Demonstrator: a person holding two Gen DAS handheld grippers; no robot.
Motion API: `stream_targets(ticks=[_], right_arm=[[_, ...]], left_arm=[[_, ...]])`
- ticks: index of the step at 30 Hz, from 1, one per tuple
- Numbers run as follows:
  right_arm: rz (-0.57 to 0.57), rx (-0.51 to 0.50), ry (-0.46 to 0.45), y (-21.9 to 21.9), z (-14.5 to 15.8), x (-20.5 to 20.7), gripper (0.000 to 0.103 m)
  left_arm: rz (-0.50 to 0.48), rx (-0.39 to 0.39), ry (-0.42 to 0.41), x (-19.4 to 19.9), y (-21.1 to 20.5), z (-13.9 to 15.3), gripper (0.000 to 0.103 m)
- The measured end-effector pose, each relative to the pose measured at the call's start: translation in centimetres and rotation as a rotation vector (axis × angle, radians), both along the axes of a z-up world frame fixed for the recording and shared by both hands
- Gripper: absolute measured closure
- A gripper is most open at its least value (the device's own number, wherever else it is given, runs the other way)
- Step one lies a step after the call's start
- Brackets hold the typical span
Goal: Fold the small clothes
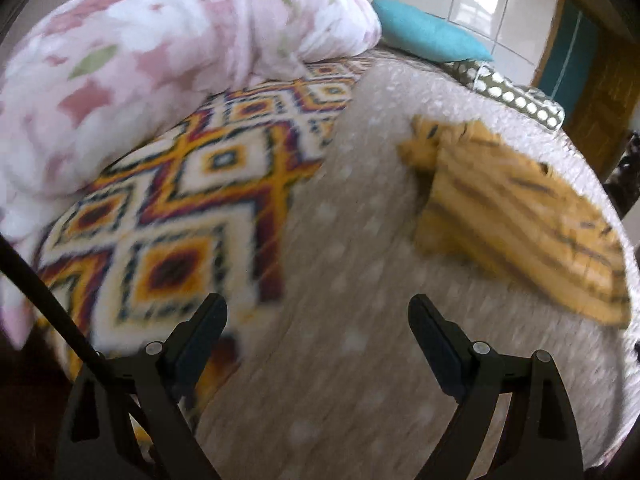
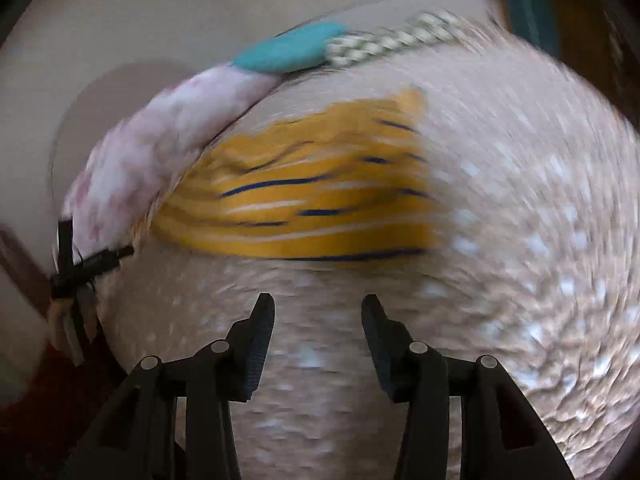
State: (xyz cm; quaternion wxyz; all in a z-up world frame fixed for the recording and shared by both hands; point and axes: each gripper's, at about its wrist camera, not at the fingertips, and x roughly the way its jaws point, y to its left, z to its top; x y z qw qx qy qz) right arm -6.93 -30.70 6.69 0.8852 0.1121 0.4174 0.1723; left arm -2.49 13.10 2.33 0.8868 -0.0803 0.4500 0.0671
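Note:
A small yellow garment with dark and white stripes (image 1: 516, 216) lies folded on the beige dotted bedspread (image 1: 352, 280), to the right of and ahead of my left gripper (image 1: 318, 312). The left gripper is open, empty, and above the bedspread. In the right wrist view the same yellow garment (image 2: 312, 200) lies flat just ahead of my right gripper (image 2: 318, 312), which is open and empty over the bedspread (image 2: 520, 260). Both views are motion-blurred.
A pink floral quilt (image 1: 140, 60) is heaped at the left, over a patterned diamond blanket (image 1: 192, 208). A teal pillow (image 1: 428, 36) and a spotted pillow (image 1: 516, 96) lie at the far end. A wooden door (image 1: 592, 72) stands at the right. The quilt (image 2: 160, 152) borders the garment's left.

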Motion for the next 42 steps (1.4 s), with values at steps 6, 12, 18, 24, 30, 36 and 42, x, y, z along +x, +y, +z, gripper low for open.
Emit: stream_targets(ticks=[6, 12, 18, 24, 30, 36, 42], right_arm=[[0.192, -0.184, -0.034, 11.9, 0.2, 4.4, 0.052], [0.332, -0.372, -0.064, 25.2, -1.9, 9.3, 0.053], [0.327, -0.690, -0.168, 34.7, -3.8, 12.2, 0.053], [0.236, -0.885, -0.206, 38.5, -5.2, 15.3, 0.065], [0.110, -0.510, -0.159, 32.6, 0.5, 16.9, 0.090], [-0.202, -0.061, -0.128, 14.8, 5.9, 13.5, 0.091], [-0.475, 0.032, 0.003, 0.3, -0.2, 6.9, 0.092]], left_arm=[[0.063, -0.130, -0.082, -6.0, 1.9, 1.1, 0.012], [0.057, -0.138, -0.119, -8.6, 2.6, 1.5, 0.012], [0.053, -0.194, -0.148, -9.6, 3.5, 1.3, 0.012], [0.047, -0.219, -0.159, -10.0, 3.5, 1.4, 0.012], [0.004, -0.208, -0.160, -9.8, 1.8, 2.5, 0.012], [-0.074, -0.209, -0.160, -8.9, -1.5, 3.6, 0.012], [-0.197, -0.227, -0.114, -6.7, -6.7, 3.2, 0.012]])
